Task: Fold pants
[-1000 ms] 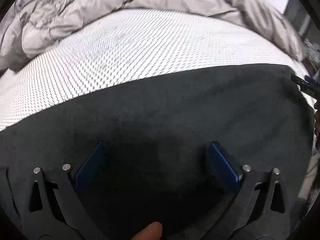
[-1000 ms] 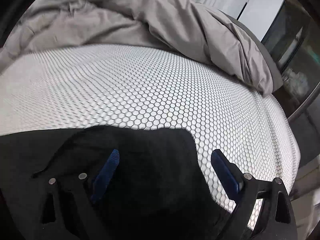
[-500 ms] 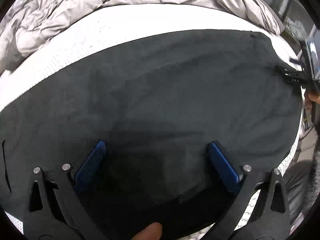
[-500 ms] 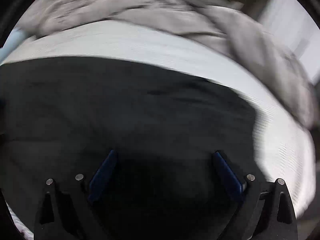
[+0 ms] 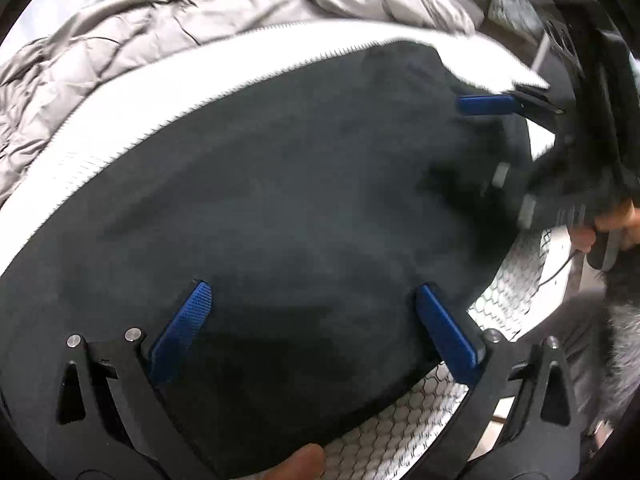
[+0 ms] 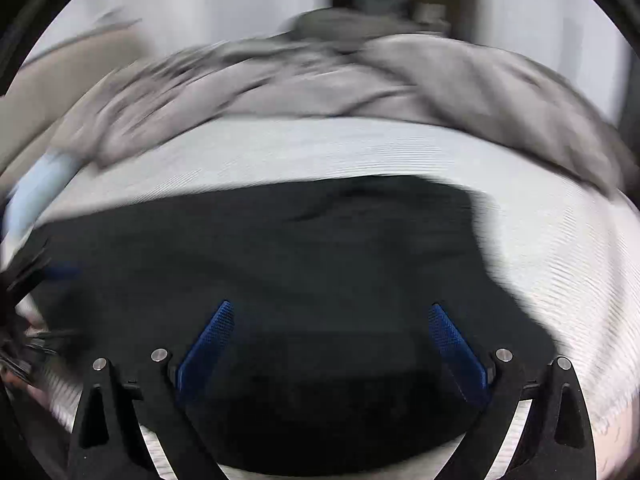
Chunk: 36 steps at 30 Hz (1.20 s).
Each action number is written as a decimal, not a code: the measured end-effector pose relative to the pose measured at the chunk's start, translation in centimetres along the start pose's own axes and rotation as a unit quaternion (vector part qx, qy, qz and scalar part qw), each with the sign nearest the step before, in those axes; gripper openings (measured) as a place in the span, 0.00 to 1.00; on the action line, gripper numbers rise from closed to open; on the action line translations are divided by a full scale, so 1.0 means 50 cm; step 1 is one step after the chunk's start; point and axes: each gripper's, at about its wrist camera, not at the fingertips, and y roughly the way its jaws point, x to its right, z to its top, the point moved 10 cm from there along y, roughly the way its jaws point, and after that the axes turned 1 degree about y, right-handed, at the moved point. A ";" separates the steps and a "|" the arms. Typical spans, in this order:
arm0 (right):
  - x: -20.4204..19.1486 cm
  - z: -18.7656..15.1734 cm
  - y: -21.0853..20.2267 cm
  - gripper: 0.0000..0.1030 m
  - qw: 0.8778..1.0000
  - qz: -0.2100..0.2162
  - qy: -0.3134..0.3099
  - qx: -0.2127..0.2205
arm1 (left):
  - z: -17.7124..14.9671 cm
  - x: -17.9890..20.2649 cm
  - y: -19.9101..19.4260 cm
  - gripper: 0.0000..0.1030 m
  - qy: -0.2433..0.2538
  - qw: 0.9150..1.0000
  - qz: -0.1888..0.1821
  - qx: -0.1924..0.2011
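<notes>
Lying flat on white honeycomb sheet (image 5: 400, 444): dark pants (image 5: 280, 200). Left gripper (image 5: 316, 320) hovering above, jaws spread, gripping nothing. Right gripper (image 6: 330, 340) likewise released, empty.

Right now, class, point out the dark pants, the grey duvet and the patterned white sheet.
dark pants (image 5: 300, 200), left wrist view, middle of the fabric.
grey duvet (image 5: 132, 36), left wrist view, crumpled folds.
patterned white sheet (image 6: 560, 264), right wrist view, bare part right of the pants.

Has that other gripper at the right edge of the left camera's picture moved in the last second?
Yes. The right gripper has come further into view, reaching in over the black pants, judged against the white honeycomb mattress cover.
</notes>
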 end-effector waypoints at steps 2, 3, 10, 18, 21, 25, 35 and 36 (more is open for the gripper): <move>-0.068 -0.039 0.041 0.96 0.997 0.003 -0.068 -0.034 | -0.014 -0.014 0.017 0.99 -0.006 1.000 -0.013 -0.016; -0.075 -0.056 0.051 0.96 0.995 -0.005 -0.083 -0.048 | -0.018 -0.024 0.014 0.99 -0.018 0.999 -0.023 -0.015; 0.126 -0.164 -0.043 0.97 0.987 -0.142 -0.025 -0.070 | -0.026 -0.061 0.013 0.99 -0.036 0.999 -0.025 -0.012; 0.312 -0.242 -0.127 0.97 0.956 -0.088 0.279 -0.031 | 0.017 -0.050 -0.017 0.99 -0.054 0.998 -0.005 0.021; 0.282 -0.223 -0.160 0.97 0.927 0.069 0.367 0.029 | 0.028 -0.031 -0.016 0.99 -0.054 0.998 -0.018 0.025; 0.223 -0.234 -0.142 0.92 0.890 0.196 0.409 0.033 | 0.022 -0.013 0.021 0.99 -0.043 0.999 -0.008 0.004; 0.269 -0.079 -0.082 0.22 0.942 0.026 0.312 0.119 | 0.022 -0.129 -0.052 0.99 -0.111 0.992 0.018 0.059; 0.244 -0.043 -0.091 0.21 0.947 0.029 0.290 0.135 | 0.020 -0.155 -0.071 0.99 -0.125 0.990 0.020 0.068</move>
